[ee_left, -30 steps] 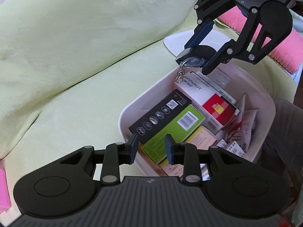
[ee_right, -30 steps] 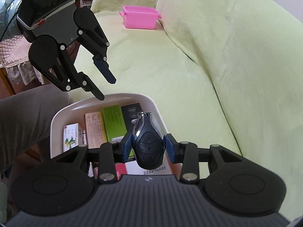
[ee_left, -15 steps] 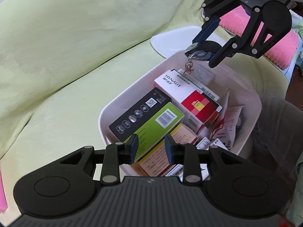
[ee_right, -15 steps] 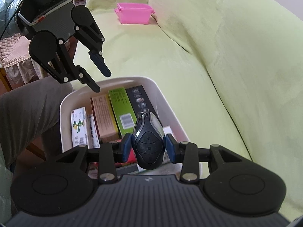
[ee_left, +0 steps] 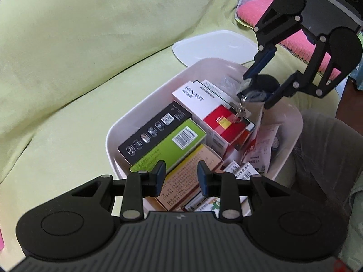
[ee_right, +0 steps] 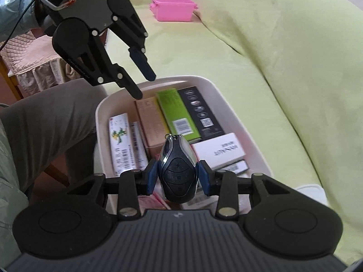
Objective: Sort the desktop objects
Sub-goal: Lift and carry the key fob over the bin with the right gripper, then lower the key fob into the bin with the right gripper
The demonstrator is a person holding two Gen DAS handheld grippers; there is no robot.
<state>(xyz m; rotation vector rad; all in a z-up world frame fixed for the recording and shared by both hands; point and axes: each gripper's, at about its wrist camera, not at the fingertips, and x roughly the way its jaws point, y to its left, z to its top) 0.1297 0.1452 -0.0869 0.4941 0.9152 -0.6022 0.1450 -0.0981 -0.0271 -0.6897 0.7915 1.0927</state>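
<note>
A: Now, state of right hand-held gripper (ee_right: 178, 178)?
B: Clamped on black key fob (ee_right: 177, 158), pads on both flanks, ring end forward. Held in the air above white bin (ee_right: 229, 111), over the end nearest the lid (ee_left: 215, 43). Left hand-held gripper (ee_left: 181, 176): fingers apart, holding nothing, hovering over the bin's other end

A: Stage of the sort?
B: Cannot settle from this. Fits fob on its way into the bin; fits equally fob just lifted out of it

A: Handling notes, good for either case?
B: Keep squeeze steady: smooth rounded shell, judged likely to slip or twist. Mind the dangling key ring (ee_left: 240, 111), close above red-and-white box (ee_left: 217, 122); could catch on a corner. Move slowly and level. Keep left tool out of right tool's path

A: Counts?
B: Key fob: 1. Bin: 1, resting on green sofa (ee_left: 68, 68). Lid: 1, flat on the sofa just beyond the bin. Pink basket (ee_right: 173, 9): 1, well apart along the seat. Boxes, top layer: at least 6, namely black box (ee_left: 156, 131), green box (ee_left: 172, 145), tan box (ee_left: 188, 174), red-and-white box, two white printed boxes (ee_right: 119, 140). More beneath, not countable. Paper packets (ee_left: 261, 149) along one side: several, number unclear
</note>
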